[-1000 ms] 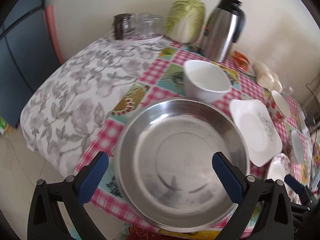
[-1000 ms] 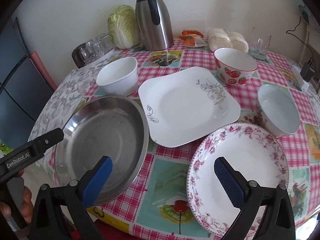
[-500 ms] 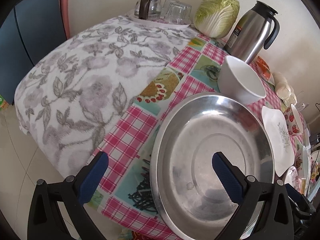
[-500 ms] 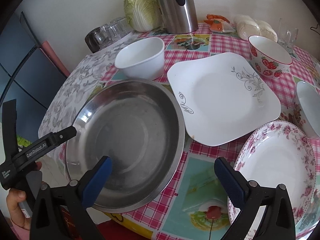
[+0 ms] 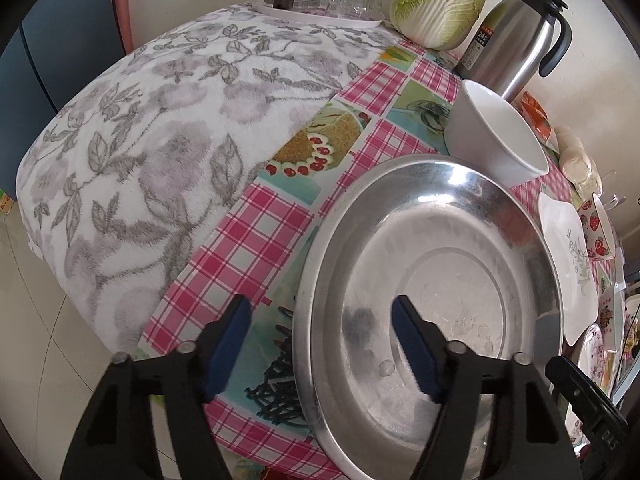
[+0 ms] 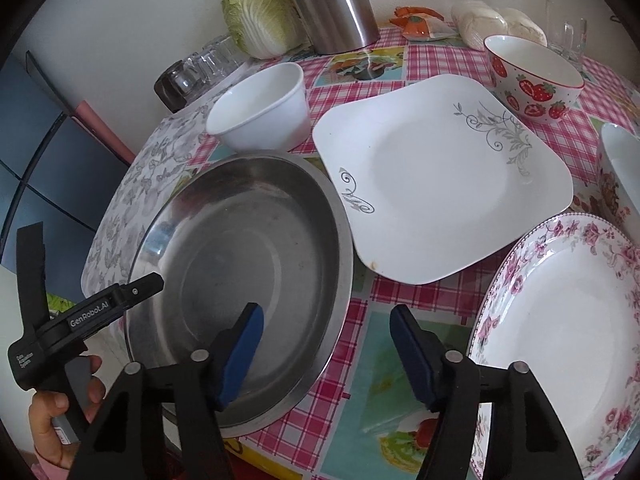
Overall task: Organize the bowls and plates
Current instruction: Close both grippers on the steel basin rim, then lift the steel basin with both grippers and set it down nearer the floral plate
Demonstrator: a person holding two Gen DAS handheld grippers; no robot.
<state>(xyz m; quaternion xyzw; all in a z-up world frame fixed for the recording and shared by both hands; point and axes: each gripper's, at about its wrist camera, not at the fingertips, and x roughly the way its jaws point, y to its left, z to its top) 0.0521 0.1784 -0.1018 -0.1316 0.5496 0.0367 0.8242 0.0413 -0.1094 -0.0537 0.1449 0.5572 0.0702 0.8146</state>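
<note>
Left gripper point(image 5: 320, 330) closing astride left rim of steel basin point(image 5: 436, 296), pads not yet pressing. Basin at table's near edge, white bowl point(image 6: 260, 108) behind. Right gripper point(image 6: 324, 340) closing astride basin's right rim, untouching. Square plate point(image 6: 440, 184), floral plate point(image 6: 560, 340) rightward.

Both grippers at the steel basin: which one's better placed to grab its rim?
Both straddle it; slight edge left. Left gripper spans the steel basin's outer rim at the table edge; right gripper spans the side near the floral plate. Jaws closing.
</note>
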